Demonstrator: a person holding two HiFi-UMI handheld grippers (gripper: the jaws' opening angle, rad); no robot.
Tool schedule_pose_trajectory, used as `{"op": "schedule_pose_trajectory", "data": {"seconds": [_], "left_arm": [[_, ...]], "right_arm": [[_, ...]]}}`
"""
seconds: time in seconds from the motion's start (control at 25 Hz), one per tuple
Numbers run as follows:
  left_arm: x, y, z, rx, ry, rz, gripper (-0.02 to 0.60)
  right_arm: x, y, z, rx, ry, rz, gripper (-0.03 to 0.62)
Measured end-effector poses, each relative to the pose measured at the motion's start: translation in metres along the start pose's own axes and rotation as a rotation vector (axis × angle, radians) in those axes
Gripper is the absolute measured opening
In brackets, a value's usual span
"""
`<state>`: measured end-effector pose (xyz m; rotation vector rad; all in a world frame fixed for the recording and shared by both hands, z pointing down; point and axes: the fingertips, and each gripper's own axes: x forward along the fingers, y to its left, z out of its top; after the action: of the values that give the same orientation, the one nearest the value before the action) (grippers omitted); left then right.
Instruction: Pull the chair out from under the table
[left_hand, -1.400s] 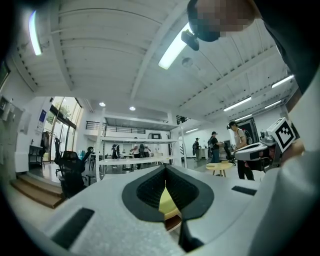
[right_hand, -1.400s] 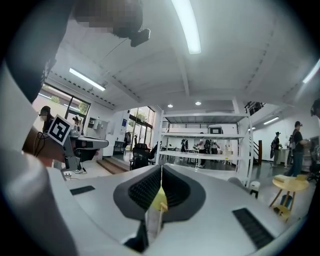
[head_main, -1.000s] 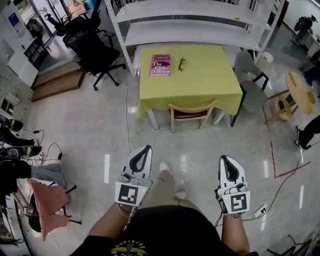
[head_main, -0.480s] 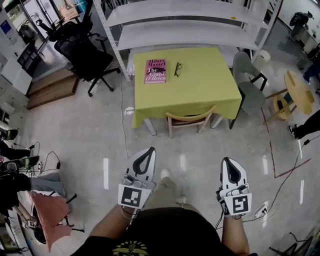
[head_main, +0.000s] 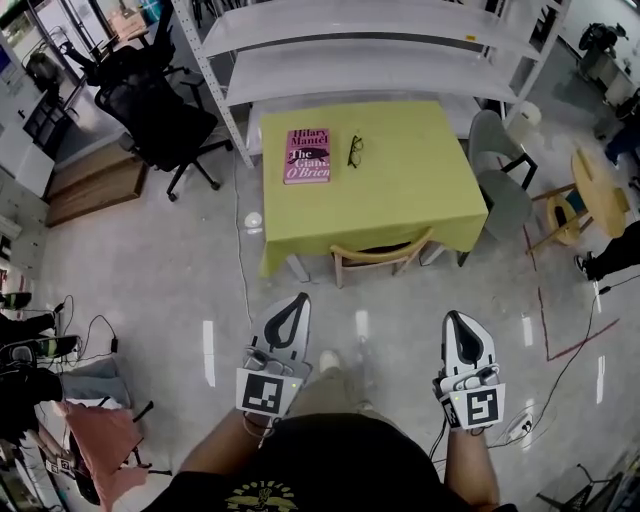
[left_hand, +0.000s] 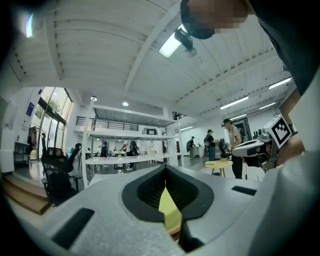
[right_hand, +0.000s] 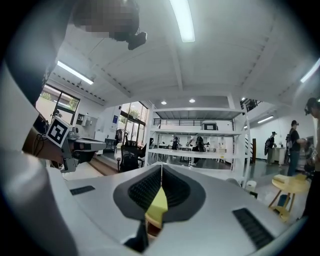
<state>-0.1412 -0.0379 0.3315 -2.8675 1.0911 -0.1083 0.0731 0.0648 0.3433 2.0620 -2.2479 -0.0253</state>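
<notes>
- The jaws of the left gripper (head_main: 296, 300) are pressed together with nothing between them; its own view shows the dark pads meeting at the tips.
- The jaws of the right gripper (head_main: 455, 316) are likewise closed on nothing, as its own view confirms.
- Nothing is touched by either gripper; bare floor lies under and ahead of both.
- The chair (head_main: 378, 254) is found tucked under the near edge of the table (head_main: 440, 180), with only its curved wooden backrest and the tops of its legs showing below the yellow cloth.
- The chair is well apart from both grippers, and roughly between their two lines of aim.
- The task is judged barely begun: no grip has been taken and the chair is not yet drawn out.
- What is left, by this judgement: the gap must be closed, the jaws opened, the backrest grasped, and the chair pulled back clear of the table.
- Both grippers are held level and pointed forward toward the table, one at each side of the person's body, with the marker cubes turned up.
- The left gripper is angled slightly inward; the right is aimed nearly straight ahead.
- On the tabletop a pink book (head_main: 307, 155) and a pair of glasses (head_main: 355, 151) are seen, far from the chair's edge and unlikely to be disturbed.
</notes>
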Motion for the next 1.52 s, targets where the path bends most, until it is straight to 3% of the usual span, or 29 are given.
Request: {"op": "schedule_pose_trajectory", "data": {"seconds": [0.28,0.84,1.2,1.52], "left_arm": [[0.042,0.027,0.013,0.031,-0.032,-0.053,0.009],[0.077,0.06,0.004,-0.001,-0.046,-0.09,0.009],[0.093,0.066,0.002,0.048,-0.026,-0.047,0.009],[0.129,0.056,-0.012,0.057,0.05,-0.015,0.009]], "right_arm": [[0.039,-0.008,0.02,-0.02,-0.024,-0.027,0.012],[0.077,-0.015,0.02,-0.049,0.018,-0.076,0.012],[0.105,-0.036,0.019,-0.038,-0.009,-0.023,0.012],[0.14,-0.074,0.0,-0.045,0.025,0.066,0.012]]}}
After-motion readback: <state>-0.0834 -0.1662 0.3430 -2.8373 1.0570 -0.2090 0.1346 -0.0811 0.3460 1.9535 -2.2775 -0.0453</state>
